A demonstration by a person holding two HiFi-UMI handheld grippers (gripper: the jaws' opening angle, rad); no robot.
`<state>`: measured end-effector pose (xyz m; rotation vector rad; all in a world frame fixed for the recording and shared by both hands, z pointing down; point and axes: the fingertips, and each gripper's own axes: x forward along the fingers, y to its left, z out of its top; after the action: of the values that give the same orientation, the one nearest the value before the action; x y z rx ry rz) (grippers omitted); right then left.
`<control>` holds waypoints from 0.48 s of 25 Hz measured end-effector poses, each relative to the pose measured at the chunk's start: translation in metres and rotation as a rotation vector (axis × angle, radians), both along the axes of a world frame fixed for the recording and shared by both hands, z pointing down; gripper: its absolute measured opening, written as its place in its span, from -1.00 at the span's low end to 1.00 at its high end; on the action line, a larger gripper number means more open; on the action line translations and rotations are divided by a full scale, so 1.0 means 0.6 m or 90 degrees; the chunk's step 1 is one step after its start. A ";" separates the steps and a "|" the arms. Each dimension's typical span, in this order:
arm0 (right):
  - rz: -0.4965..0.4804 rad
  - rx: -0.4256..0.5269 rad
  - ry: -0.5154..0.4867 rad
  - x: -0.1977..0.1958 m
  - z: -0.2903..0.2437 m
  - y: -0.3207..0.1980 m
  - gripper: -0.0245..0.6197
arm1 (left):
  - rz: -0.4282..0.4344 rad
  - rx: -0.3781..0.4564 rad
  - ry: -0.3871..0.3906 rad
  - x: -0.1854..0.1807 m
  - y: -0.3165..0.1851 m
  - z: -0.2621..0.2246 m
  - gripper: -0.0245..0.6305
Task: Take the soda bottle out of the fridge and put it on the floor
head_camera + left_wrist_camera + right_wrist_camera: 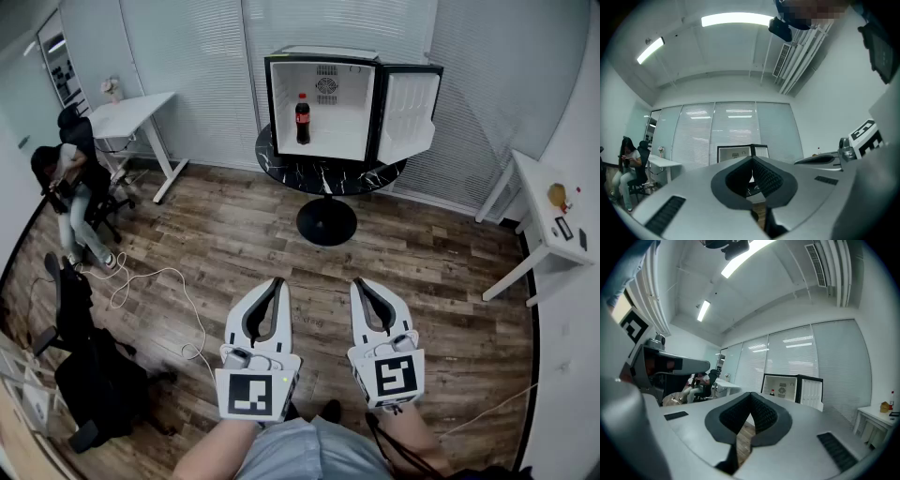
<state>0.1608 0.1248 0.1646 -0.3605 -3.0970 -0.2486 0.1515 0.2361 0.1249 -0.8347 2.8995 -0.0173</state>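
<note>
In the far open mini fridge [343,124] stands the soda bottle [303,119]; near, the left gripper [275,284] and right gripper [361,283] hold their jaws closed together.

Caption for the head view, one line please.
Left gripper and right gripper, both shut and empty, face the open fridge on a round table, soda bottle upright inside.

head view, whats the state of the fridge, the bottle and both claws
mini fridge: open
soda bottle: upright inside the fridge, cap on
left claw: shut, empty
right claw: shut, empty
</note>
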 end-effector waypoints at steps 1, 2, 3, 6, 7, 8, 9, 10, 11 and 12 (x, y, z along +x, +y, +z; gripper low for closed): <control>-0.004 -0.001 -0.001 0.001 0.006 -0.002 -0.89 | 0.001 -0.003 0.000 0.000 -0.003 0.001 -0.87; -0.008 -0.002 -0.002 0.002 0.010 -0.005 -0.89 | 0.001 -0.006 -0.001 0.001 -0.006 0.003 -0.87; -0.010 -0.002 -0.002 0.002 0.013 -0.007 -0.89 | 0.002 -0.008 -0.002 0.002 -0.009 0.004 -0.87; -0.009 -0.003 0.001 0.002 0.012 -0.018 -0.89 | 0.001 -0.011 -0.003 0.003 -0.020 0.007 -0.87; -0.007 -0.004 0.001 0.002 0.010 -0.022 -0.89 | 0.000 -0.012 -0.003 0.004 -0.024 0.008 -0.87; -0.006 -0.004 0.001 0.002 0.009 -0.027 -0.89 | -0.001 -0.014 -0.004 0.004 -0.028 0.008 -0.87; -0.008 -0.005 0.000 0.002 0.010 -0.032 -0.89 | -0.002 -0.016 -0.005 0.005 -0.033 0.008 -0.87; -0.012 -0.005 -0.003 0.003 0.012 -0.036 -0.89 | -0.004 -0.017 -0.005 0.006 -0.037 0.008 -0.87; -0.016 -0.008 -0.007 0.004 0.012 -0.041 -0.89 | -0.006 -0.017 -0.003 0.006 -0.042 0.009 -0.87; -0.021 -0.015 -0.014 0.006 0.009 -0.045 -0.89 | -0.009 -0.017 0.000 0.007 -0.046 0.011 -0.87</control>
<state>0.1643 0.0975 0.1701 -0.4127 -3.1202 -0.2192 0.1557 0.2085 0.1315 -0.8189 2.9111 -0.0570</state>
